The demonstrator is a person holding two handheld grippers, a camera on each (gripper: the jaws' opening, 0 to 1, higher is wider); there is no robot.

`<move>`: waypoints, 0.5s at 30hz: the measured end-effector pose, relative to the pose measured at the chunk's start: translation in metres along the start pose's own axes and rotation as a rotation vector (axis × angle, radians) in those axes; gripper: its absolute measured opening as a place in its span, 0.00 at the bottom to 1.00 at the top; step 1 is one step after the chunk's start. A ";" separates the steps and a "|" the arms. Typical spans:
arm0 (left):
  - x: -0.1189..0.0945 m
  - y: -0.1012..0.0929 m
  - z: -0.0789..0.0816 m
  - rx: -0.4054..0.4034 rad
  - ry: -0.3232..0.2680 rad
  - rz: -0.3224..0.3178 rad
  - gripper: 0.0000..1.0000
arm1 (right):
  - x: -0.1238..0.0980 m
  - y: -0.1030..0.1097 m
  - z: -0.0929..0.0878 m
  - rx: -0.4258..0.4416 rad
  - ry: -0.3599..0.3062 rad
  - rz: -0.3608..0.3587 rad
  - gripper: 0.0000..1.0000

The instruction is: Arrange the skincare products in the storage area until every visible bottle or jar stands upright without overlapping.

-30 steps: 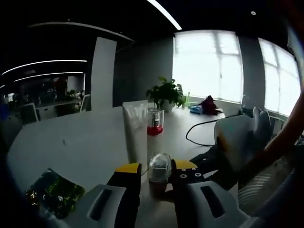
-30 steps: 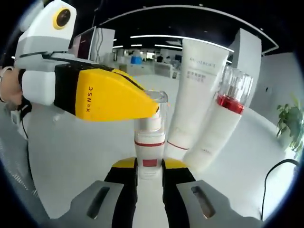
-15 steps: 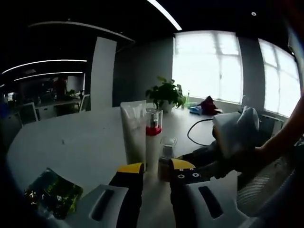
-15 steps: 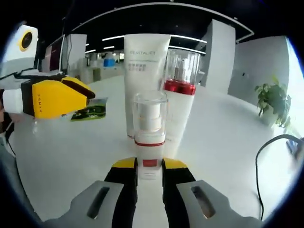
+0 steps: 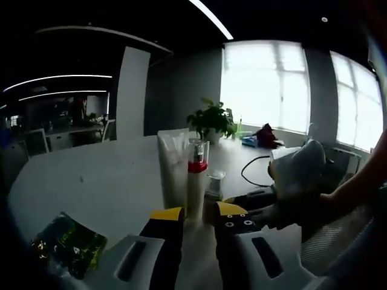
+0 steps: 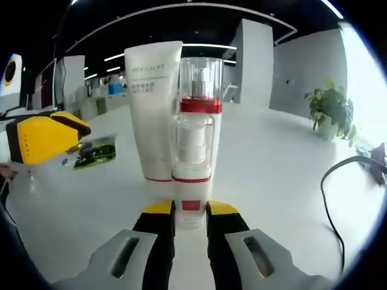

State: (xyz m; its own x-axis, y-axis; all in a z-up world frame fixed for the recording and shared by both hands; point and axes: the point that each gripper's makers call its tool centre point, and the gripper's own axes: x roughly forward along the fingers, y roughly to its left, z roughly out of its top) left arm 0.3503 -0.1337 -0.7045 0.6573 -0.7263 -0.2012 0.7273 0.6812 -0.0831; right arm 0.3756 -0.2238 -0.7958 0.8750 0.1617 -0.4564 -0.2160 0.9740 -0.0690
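My right gripper (image 6: 191,212) is shut on a small clear-capped bottle (image 6: 191,175) with a red band, held upright low on its body. Directly behind it stand a taller pump bottle (image 6: 198,90) with a red collar and a white tube (image 6: 152,115), both upright and side by side. In the left gripper view the tube (image 5: 173,169), pump bottle (image 5: 196,175) and small bottle (image 5: 213,184) form a row, and the right gripper (image 5: 225,199) reaches in from the right. My left gripper (image 5: 198,216) is open, with nothing between its jaws, a little short of the row. It also shows at the left edge (image 6: 42,139).
A green foil sachet (image 5: 66,244) lies flat on the white table (image 5: 91,181) to the left, also seen as the sachet (image 6: 94,151). A potted plant (image 5: 211,118) and a black cable (image 5: 251,169) sit farther back. A person's arm holds the right gripper.
My left gripper let go of the small bottle and drew back. The right gripper kept hold of it and brought it in line in front of the pump bottle and tube.
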 end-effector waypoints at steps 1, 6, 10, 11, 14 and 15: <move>-0.001 0.001 0.000 -0.001 0.000 0.002 0.17 | 0.000 0.000 -0.002 0.013 0.004 -0.002 0.19; -0.003 0.004 0.000 -0.004 -0.003 0.009 0.16 | 0.000 0.002 -0.015 0.061 0.037 -0.008 0.19; -0.004 0.005 -0.001 -0.007 -0.002 0.014 0.16 | 0.002 0.003 -0.014 0.044 0.039 -0.002 0.19; -0.004 0.005 -0.001 -0.008 -0.002 0.015 0.16 | 0.003 0.003 -0.014 0.042 0.039 -0.002 0.19; -0.004 0.005 -0.001 -0.010 -0.002 0.013 0.16 | 0.005 0.005 -0.013 0.034 0.037 0.003 0.19; -0.004 0.005 -0.001 -0.009 -0.003 0.011 0.16 | 0.006 0.005 -0.012 0.035 0.037 0.004 0.19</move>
State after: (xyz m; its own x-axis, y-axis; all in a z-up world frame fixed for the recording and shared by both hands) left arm 0.3513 -0.1276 -0.7052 0.6659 -0.7190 -0.1989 0.7182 0.6900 -0.0899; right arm 0.3746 -0.2198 -0.8101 0.8574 0.1601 -0.4891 -0.2034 0.9784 -0.0362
